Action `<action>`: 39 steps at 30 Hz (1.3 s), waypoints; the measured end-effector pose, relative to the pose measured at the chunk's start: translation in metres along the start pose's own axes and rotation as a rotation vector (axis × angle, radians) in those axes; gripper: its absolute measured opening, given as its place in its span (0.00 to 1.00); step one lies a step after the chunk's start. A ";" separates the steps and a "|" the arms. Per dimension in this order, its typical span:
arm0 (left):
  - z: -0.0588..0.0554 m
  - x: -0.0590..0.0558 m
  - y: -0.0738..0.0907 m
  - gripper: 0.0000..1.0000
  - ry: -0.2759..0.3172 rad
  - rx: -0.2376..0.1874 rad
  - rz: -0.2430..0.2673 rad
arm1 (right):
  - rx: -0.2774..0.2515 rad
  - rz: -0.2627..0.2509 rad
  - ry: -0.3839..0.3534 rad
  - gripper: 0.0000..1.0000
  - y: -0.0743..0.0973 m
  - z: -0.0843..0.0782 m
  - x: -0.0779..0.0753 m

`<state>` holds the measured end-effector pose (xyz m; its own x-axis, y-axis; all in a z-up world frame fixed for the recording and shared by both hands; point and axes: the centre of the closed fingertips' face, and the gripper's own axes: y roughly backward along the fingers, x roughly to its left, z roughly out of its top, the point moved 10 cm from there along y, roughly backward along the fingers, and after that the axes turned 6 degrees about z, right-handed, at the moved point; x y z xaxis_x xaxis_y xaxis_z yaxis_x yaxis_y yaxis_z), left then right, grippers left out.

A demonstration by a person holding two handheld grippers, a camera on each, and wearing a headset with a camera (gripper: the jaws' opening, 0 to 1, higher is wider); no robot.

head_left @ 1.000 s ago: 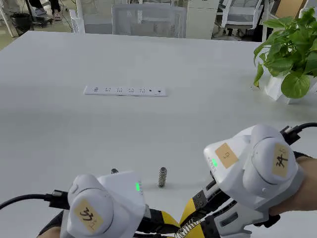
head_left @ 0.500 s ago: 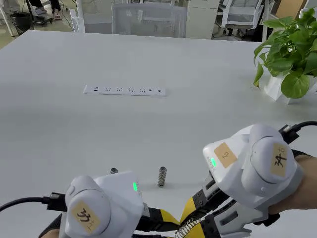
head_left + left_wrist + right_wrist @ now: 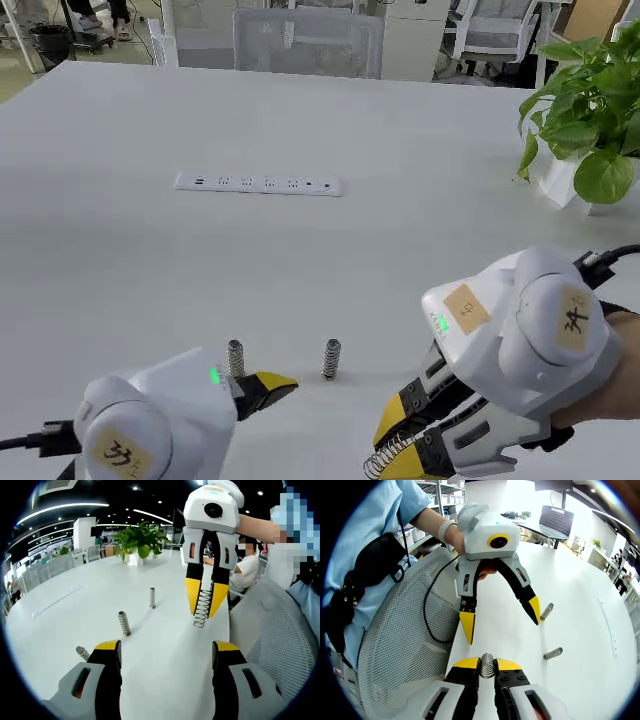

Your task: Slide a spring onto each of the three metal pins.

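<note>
A loose spring (image 3: 384,455) hangs from the yellow jaw tips of my right gripper (image 3: 397,443) at the bottom right; the jaws are shut on its end (image 3: 487,665). My left gripper (image 3: 266,388) sits at the bottom left with its jaws apart and nothing between them (image 3: 165,652). It faces the right gripper (image 3: 204,600) and the spring (image 3: 202,609) a short way off. Two pins wearing springs (image 3: 236,357) (image 3: 331,358) stand upright on the white table (image 3: 300,260). A bare metal pin (image 3: 152,597) stands beyond a sprung pin (image 3: 123,623) and another sprung pin (image 3: 81,653).
A white power strip (image 3: 257,184) lies mid-table. A potted plant (image 3: 585,110) stands at the right edge. Chairs (image 3: 308,42) line the far side. A mesh chair (image 3: 405,645) and a person's light blue sleeve (image 3: 390,510) are close behind the left gripper (image 3: 502,622).
My left gripper has drawn back to the left, away from the right gripper, and its jaws now stand open. The spring stays in the right gripper. A second sprung pin has come into sight.
</note>
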<state>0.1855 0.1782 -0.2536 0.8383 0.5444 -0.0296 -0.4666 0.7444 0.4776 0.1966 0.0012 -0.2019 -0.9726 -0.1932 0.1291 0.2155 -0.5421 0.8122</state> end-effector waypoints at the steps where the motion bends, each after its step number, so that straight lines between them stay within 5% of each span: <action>1: -0.001 0.002 0.001 0.76 0.005 -0.001 0.009 | 0.000 -0.002 -0.001 0.07 0.000 0.000 0.000; 6: -0.008 0.015 0.012 0.88 0.040 -0.005 0.093 | 0.002 -0.012 -0.008 0.07 0.003 -0.004 -0.004; 18: -0.021 0.031 0.031 0.98 0.086 0.006 0.179 | 0.046 -0.022 -0.006 0.07 0.013 -0.014 -0.014; 39: -0.031 0.033 0.041 0.98 0.116 0.018 0.185 | 0.222 -0.088 0.020 0.07 0.061 -0.033 -0.064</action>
<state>0.1854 0.2392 -0.2620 0.7000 0.7130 -0.0403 -0.6037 0.6209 0.5001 0.2751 -0.0464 -0.1796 -0.9844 -0.1705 0.0427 0.1033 -0.3645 0.9255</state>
